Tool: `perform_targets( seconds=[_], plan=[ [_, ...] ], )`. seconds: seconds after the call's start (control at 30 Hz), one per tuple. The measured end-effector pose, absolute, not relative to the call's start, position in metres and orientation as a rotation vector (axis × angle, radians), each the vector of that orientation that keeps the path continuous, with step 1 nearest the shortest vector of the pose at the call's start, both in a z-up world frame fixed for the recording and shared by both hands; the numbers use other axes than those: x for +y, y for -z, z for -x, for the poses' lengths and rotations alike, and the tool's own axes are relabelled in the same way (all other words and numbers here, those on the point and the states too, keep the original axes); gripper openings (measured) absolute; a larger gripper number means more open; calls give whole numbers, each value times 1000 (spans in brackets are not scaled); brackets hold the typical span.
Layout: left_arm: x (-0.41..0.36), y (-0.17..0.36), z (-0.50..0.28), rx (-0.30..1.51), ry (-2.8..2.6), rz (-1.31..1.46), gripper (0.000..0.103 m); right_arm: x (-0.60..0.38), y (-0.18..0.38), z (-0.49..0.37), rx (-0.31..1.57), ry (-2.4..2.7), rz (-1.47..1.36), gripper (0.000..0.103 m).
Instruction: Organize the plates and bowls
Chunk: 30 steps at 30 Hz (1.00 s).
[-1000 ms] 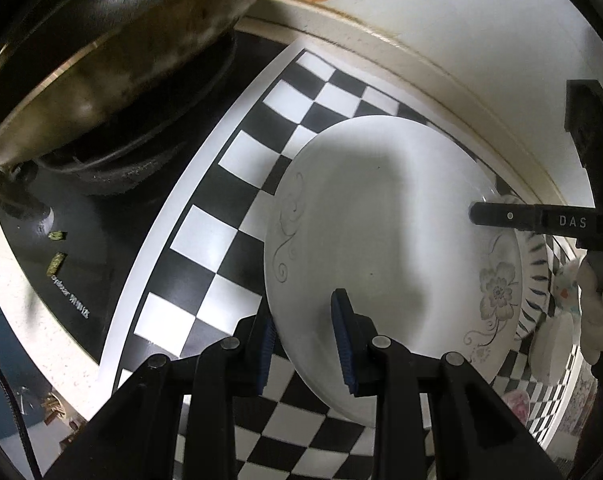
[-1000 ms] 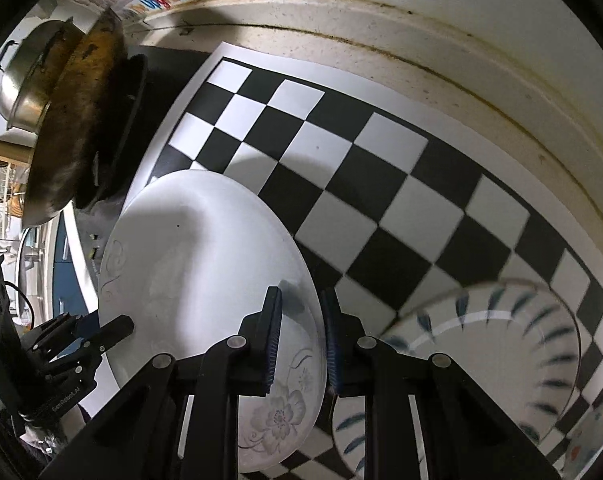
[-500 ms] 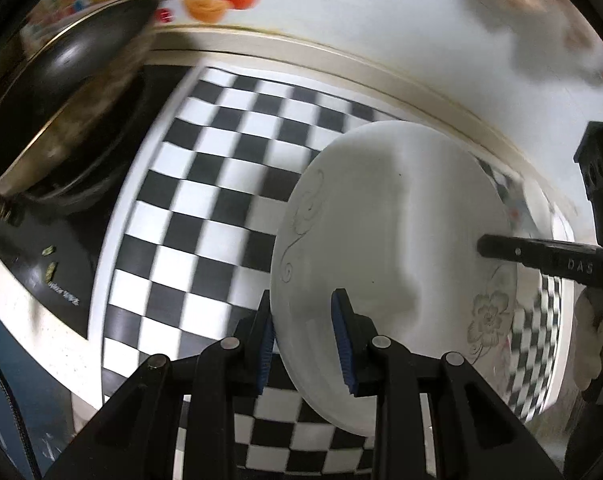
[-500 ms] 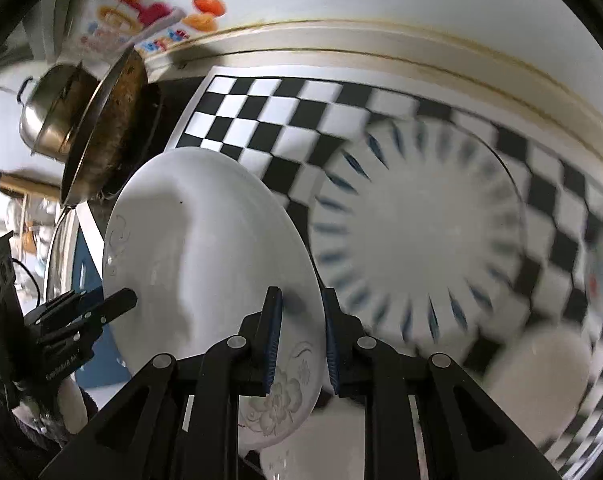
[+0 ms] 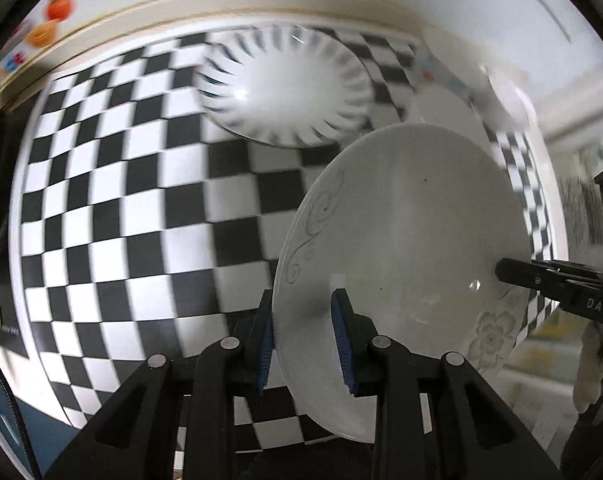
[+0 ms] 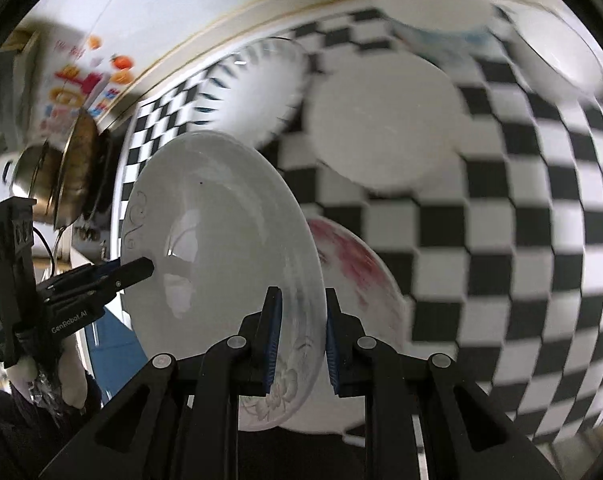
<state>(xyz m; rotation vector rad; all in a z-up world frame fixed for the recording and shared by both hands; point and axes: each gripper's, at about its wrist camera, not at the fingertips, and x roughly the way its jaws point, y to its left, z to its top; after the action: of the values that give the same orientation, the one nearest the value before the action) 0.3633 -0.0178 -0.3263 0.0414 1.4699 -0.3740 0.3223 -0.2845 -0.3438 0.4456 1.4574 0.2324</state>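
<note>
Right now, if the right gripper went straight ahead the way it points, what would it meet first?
Probably the pink-flowered plate just beyond the white plate that the right gripper holds; depth is unclear.

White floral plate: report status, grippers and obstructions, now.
Left gripper and right gripper both shut on white floral plate, opposite rims. Plate airborne, tilted. Below: blue-striped plate, red-flowered bowl, plain white plate.

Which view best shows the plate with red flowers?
The right wrist view: the red-flowered plate lies on the checked mat, just behind the white plate that both grippers hold. The left wrist view shows none of it.
</note>
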Motion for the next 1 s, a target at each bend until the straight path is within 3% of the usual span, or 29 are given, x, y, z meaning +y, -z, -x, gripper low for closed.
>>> perform_targets(
  seconds=[0.43,1.0],
  plan=[
    [-67,372,-353,1583,439,-165,25,-335,382,-271,1501,-121,-529,22],
    [-66,377,-342,1623,402,-168,25,-323,391,-288,1582,-127,-500,22]
  ],
)
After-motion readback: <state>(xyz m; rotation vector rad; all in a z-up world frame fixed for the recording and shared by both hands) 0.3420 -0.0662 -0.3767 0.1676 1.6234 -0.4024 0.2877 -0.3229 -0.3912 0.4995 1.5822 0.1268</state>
